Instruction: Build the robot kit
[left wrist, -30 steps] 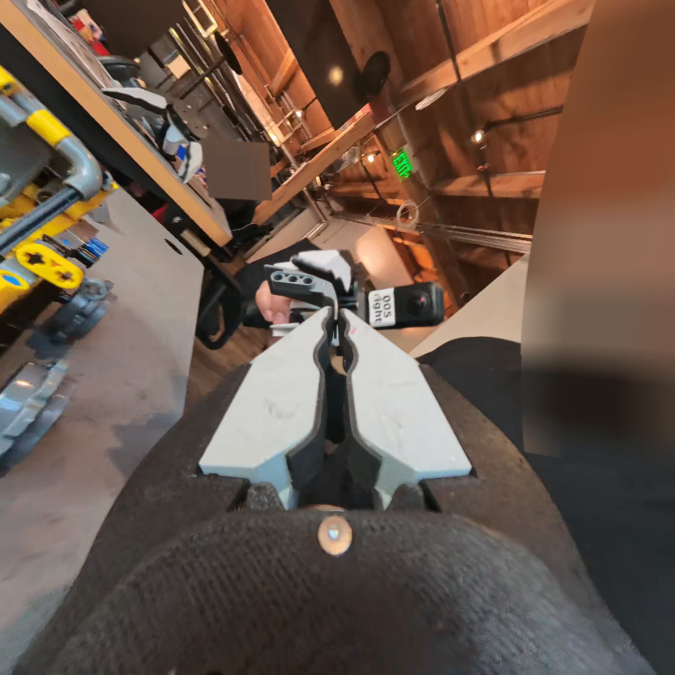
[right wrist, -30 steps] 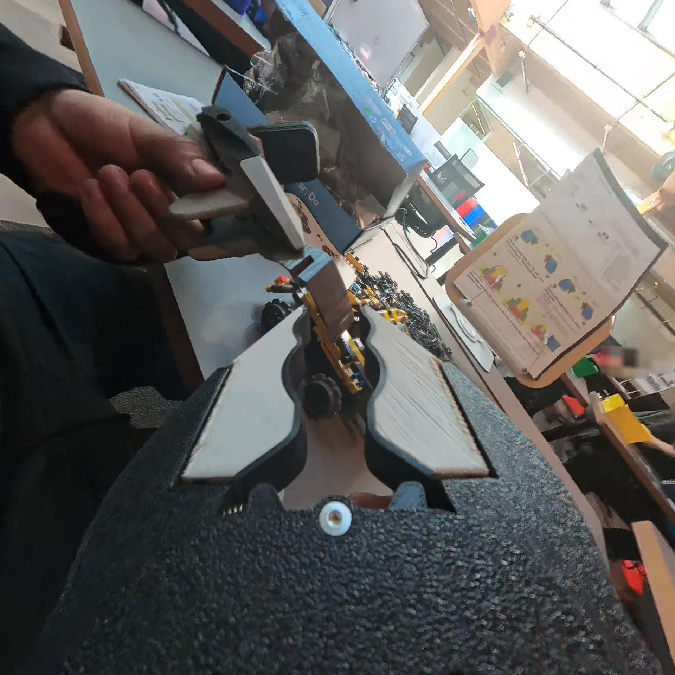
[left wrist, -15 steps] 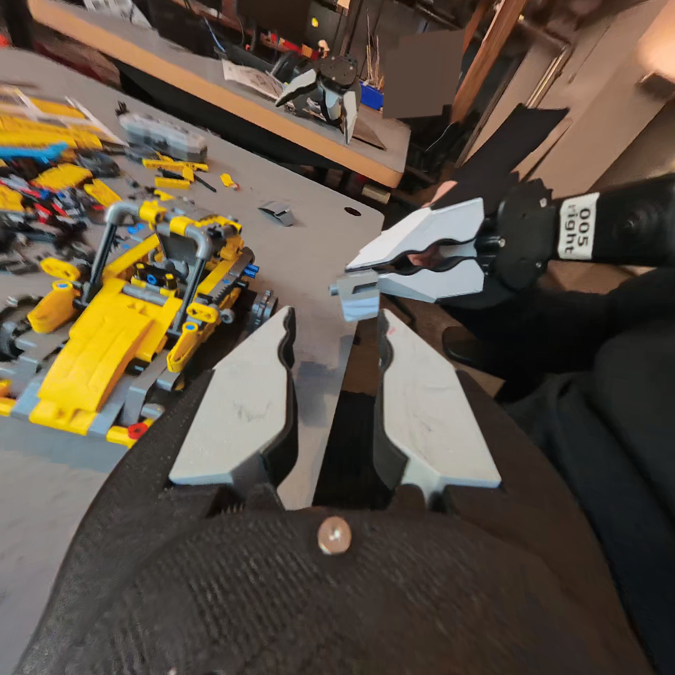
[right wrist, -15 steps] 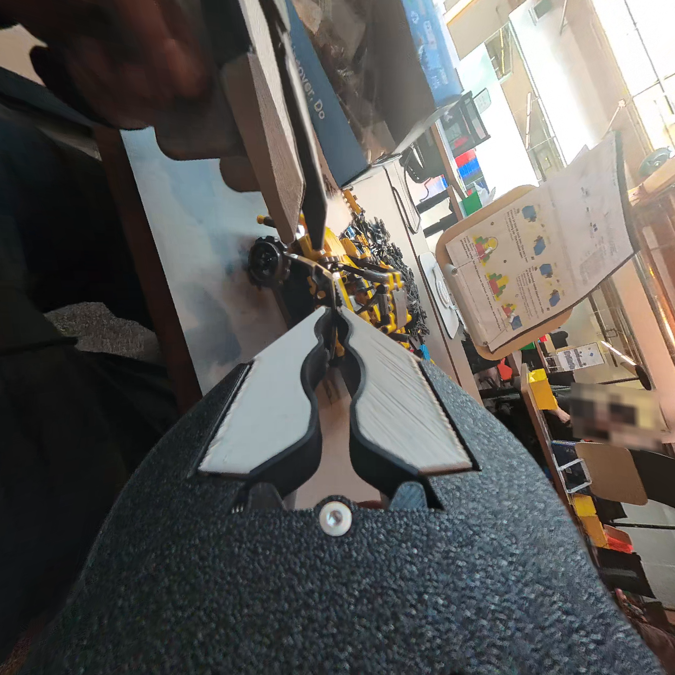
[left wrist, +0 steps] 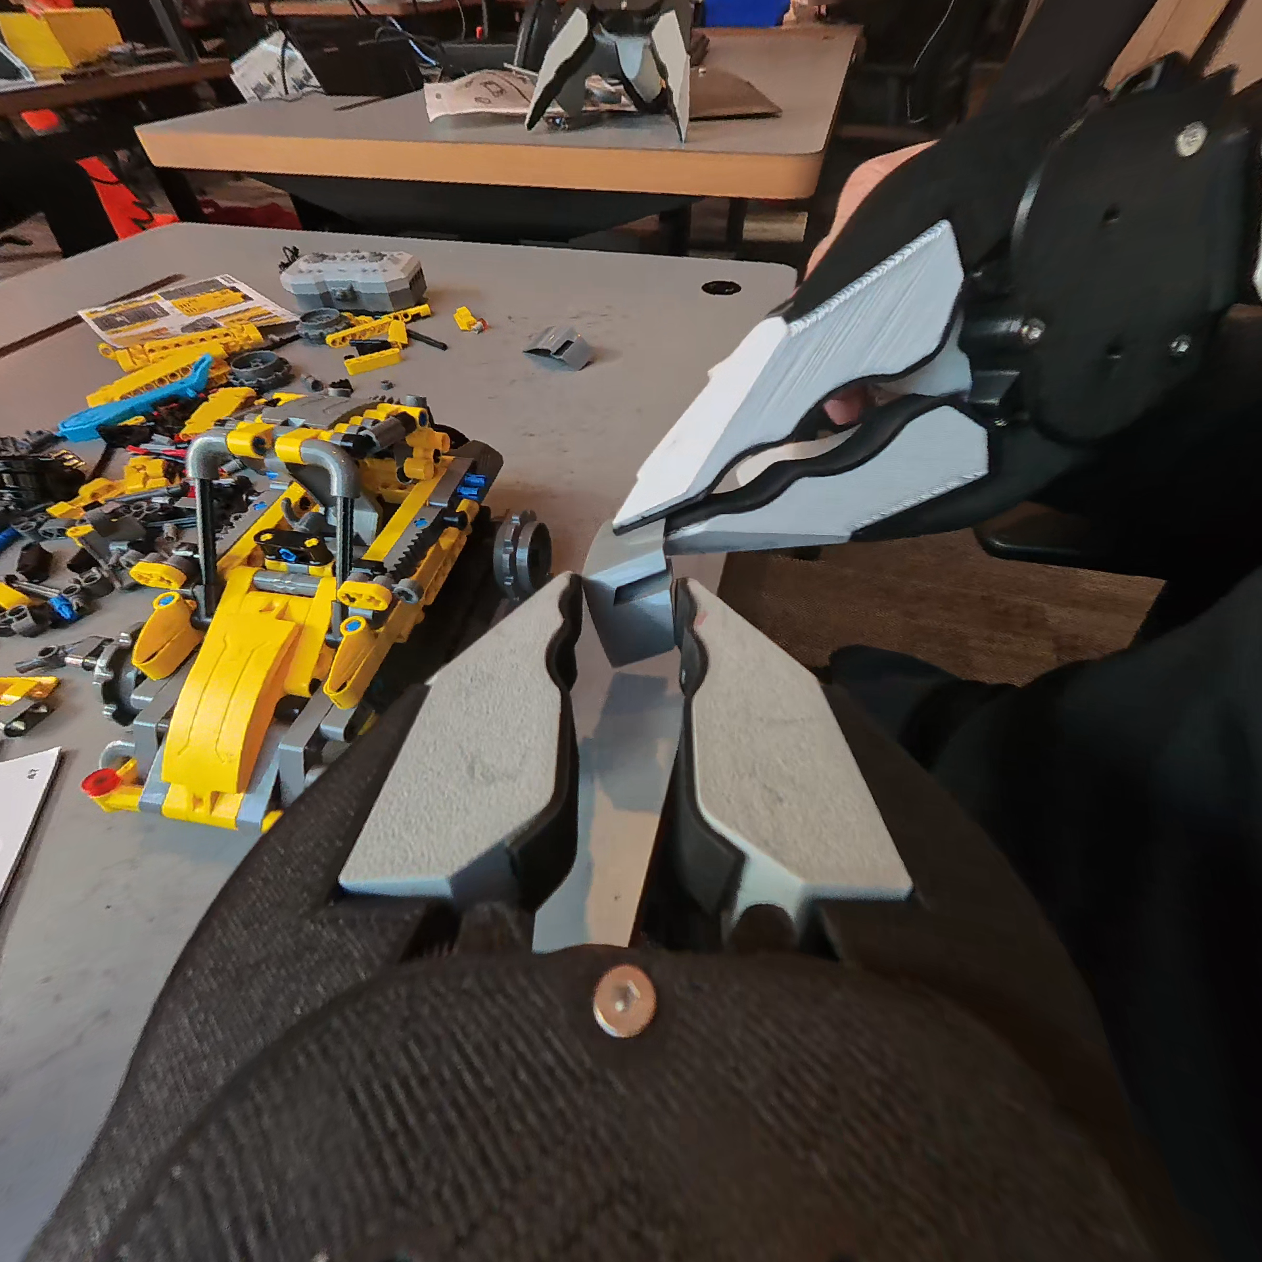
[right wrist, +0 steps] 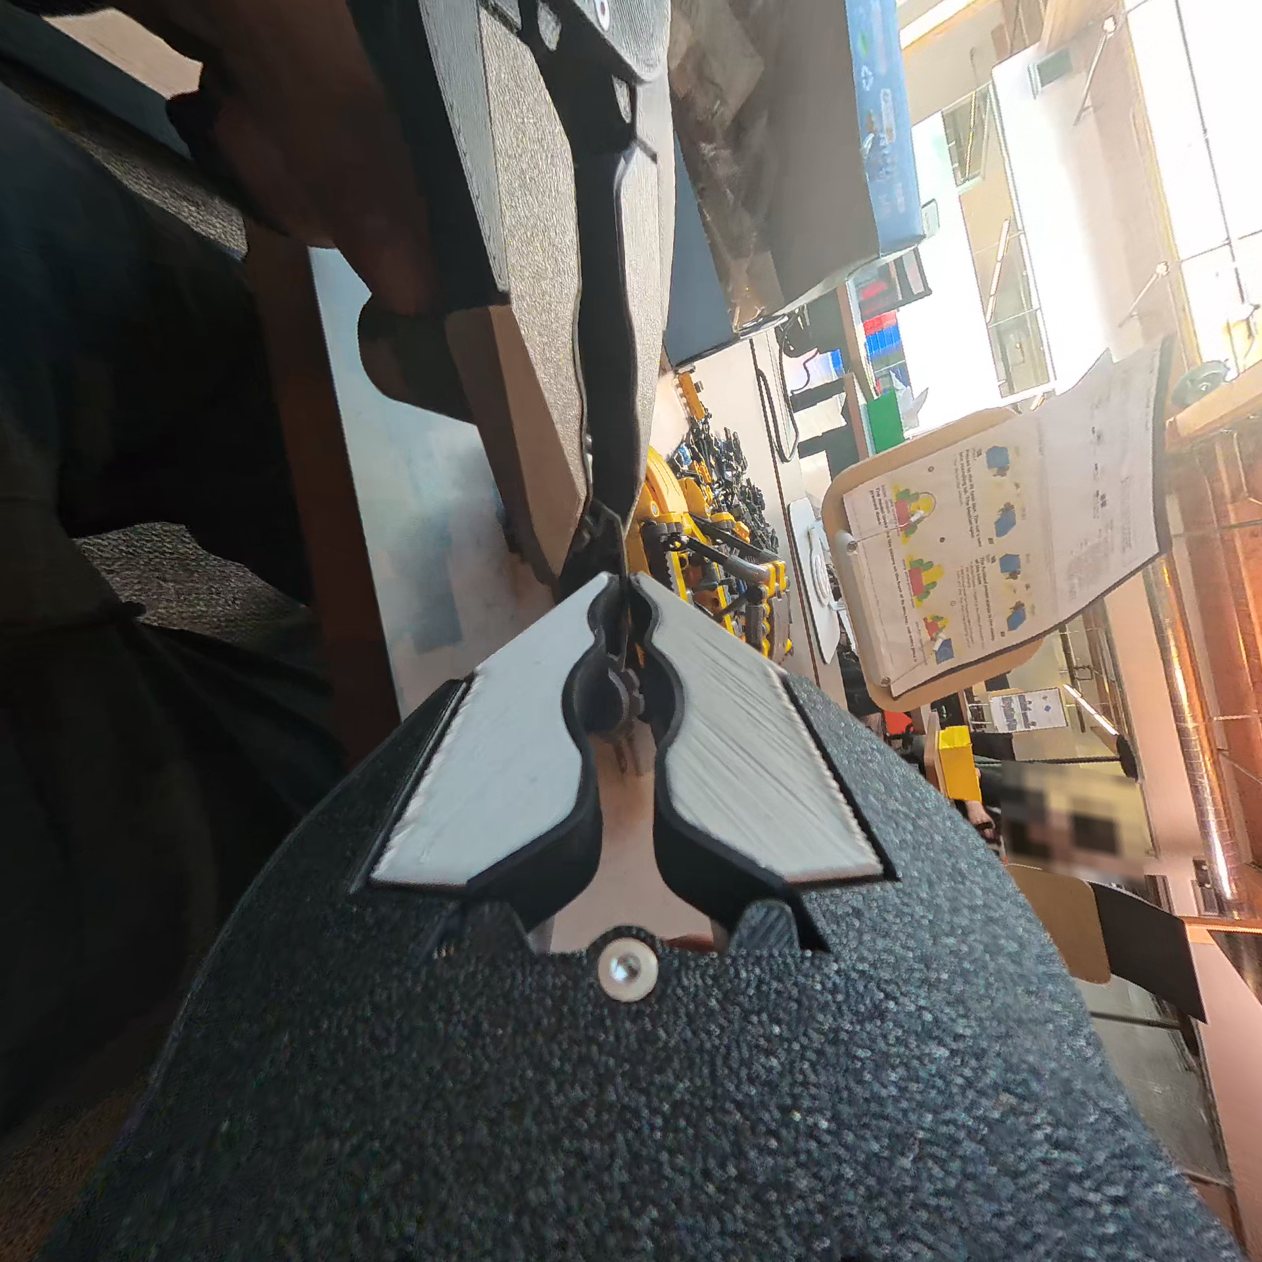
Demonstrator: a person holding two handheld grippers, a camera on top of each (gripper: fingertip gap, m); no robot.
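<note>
A small grey angled brick piece [left wrist: 628, 614] is held in the air over the near edge of the grey table [left wrist: 614, 410]. My left gripper [left wrist: 627, 589] is shut on its two sides. My right gripper [left wrist: 642, 536] comes in from the right and is shut on its top edge. In the right wrist view my right gripper [right wrist: 620, 586] pinches the thin dark edge of the piece [right wrist: 604, 539], and the left gripper [right wrist: 601, 509] reaches down to it from above. A yellow and grey brick vehicle [left wrist: 273, 614] stands just left of both grippers.
Several loose yellow, blue and black parts [left wrist: 171, 382], a grey battery box [left wrist: 352, 280], another small grey piece [left wrist: 556, 347] and a printed sheet [left wrist: 177, 314] lie on the table. A booklet on a stand [right wrist: 990, 546] is at the far side. A second table [left wrist: 478, 150] stands behind. My left and right fingertips are right by each other.
The left wrist view swung from the ceiling down to the table. My right gripper closed on the grey piece. My left gripper opened, then closed on the piece's sides.
</note>
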